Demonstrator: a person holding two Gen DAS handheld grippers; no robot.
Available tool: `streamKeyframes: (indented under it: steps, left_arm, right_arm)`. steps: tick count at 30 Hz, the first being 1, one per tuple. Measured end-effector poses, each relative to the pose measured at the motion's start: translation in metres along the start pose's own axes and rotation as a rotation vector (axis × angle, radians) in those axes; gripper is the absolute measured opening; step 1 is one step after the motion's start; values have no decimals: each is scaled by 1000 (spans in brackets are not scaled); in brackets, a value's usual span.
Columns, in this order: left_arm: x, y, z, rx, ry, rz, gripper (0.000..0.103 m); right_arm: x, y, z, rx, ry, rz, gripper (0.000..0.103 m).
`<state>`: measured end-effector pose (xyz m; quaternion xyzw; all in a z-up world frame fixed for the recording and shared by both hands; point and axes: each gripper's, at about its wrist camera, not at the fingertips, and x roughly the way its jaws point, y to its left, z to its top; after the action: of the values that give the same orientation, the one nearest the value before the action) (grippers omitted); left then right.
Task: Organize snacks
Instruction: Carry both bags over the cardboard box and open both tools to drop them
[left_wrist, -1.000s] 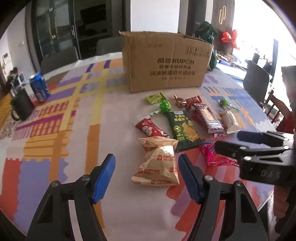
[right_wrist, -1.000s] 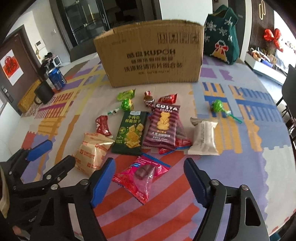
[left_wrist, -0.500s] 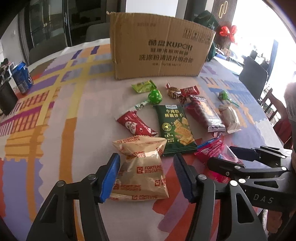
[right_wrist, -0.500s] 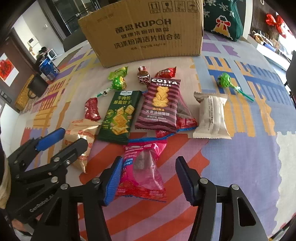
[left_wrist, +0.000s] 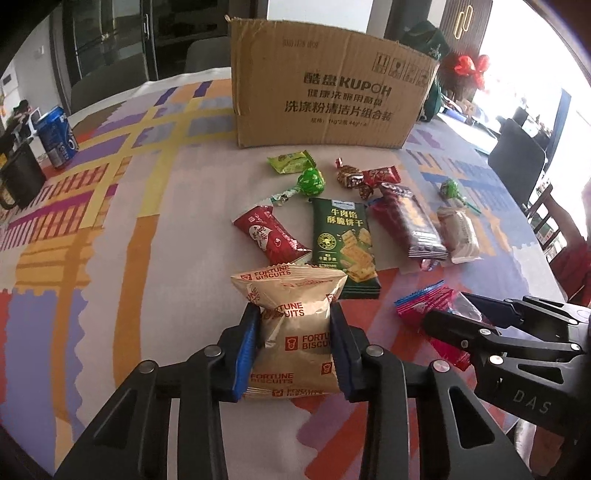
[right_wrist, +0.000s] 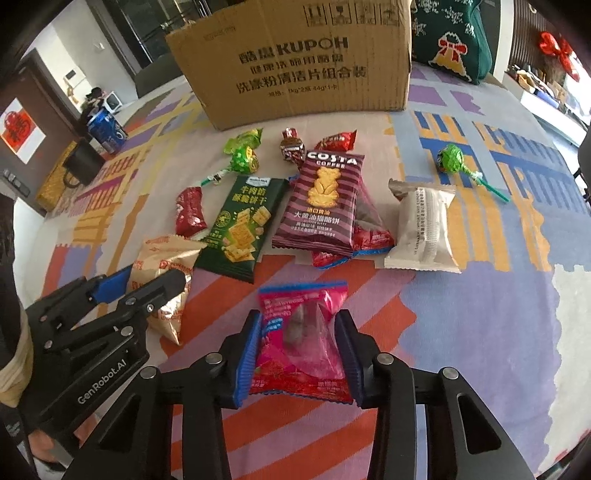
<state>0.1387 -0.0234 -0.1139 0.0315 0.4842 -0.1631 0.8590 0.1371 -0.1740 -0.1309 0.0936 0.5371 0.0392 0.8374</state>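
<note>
Left gripper (left_wrist: 294, 345): its blue pads are pressing in on both sides of the Fortune Biscuits bag (left_wrist: 295, 328), clenched around it.
Fortune Biscuits bag: lying on the patterned tablecloth (left_wrist: 122, 236), nearest of the snacks, its top edge touching the green cracker packet (left_wrist: 341, 243).
Right gripper (right_wrist: 299, 349): its jaws are closing on the pink snack packet (right_wrist: 301, 343), the pads touching both sides.
Pink snack packet: sitting on the orange stripes, apart from the other snacks.
Centre row: a red wrapper (right_wrist: 189, 211), the green cracker packet, the Costa Coffee biscuit pack (right_wrist: 323, 205) overlapping a red packet (right_wrist: 365, 240), and a white wrapped snack (right_wrist: 424, 230) are lying side by side.
Behind them: two green lollipops (right_wrist: 452, 159), small candies (right_wrist: 291, 146) and the cardboard box (right_wrist: 295, 62) are standing further back.
Far left: a blue can (left_wrist: 57, 136) is standing beside a black mug (left_wrist: 18, 179).
</note>
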Motion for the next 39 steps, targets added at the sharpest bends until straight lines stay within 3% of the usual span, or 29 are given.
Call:
streamKeyframes:
  steps: [9,18,39]
  left_arm:
    - [-24,-11,-3,-10,-38,19,36]
    - [-45,-23,23,1,-121,40,36]
    - [-81,-25,140,25,-326,66,36]
  right_arm:
    - [-23,-3,-6,-16,-63,39,40]
    - [-49,-6,4,-42,-186,45,40]
    - [-98,-14,109,-56,-424,24,40]
